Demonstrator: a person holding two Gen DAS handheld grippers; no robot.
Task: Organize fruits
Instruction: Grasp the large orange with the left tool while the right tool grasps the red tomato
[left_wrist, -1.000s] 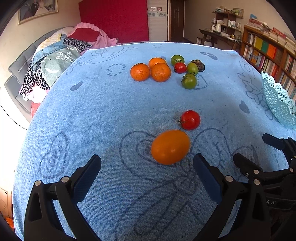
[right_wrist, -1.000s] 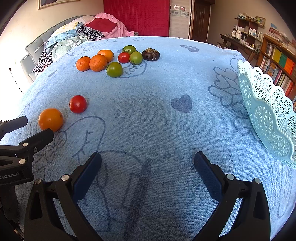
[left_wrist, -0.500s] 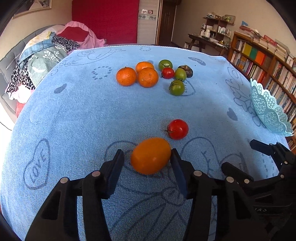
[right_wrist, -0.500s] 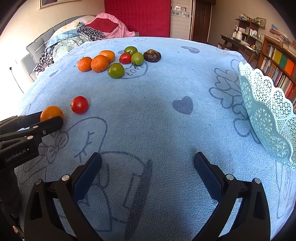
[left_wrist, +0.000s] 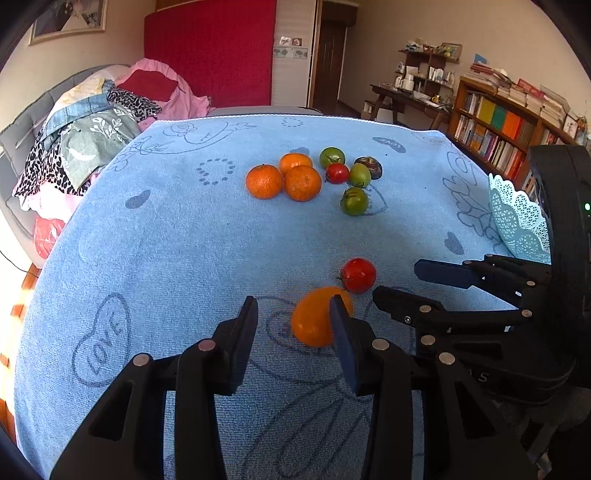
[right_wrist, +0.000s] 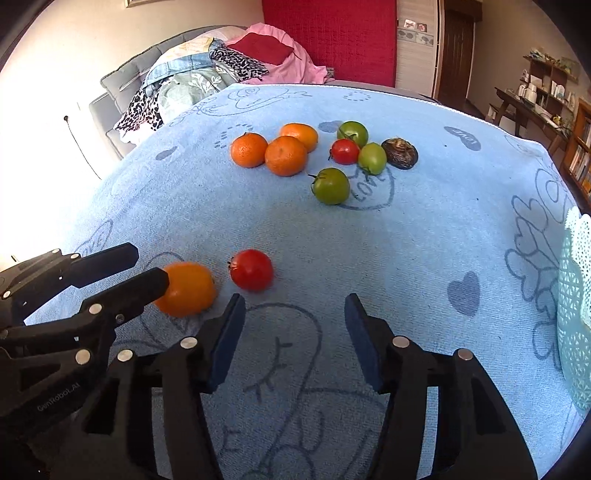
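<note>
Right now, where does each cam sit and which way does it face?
Left wrist: on left tongs, angled down across the blue towel toward the red wall; own fingers, just closing, orange fruit at the right one; right tongs at right.
Right wrist: on right tongs, same heading; own fingers, just closing, nothing between; left tongs at left.
Shared: orange fruit, red tomato, tangerines, basket.

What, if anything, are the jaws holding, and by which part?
Nothing: jaws of left gripper and right gripper have just been closing, empty; the orange fruit lies at the left tips.

Two fruits (right_wrist: 221, 280) lie near; a fruit cluster (right_wrist: 317, 155) behind; basket (right_wrist: 576, 314) right.
</note>
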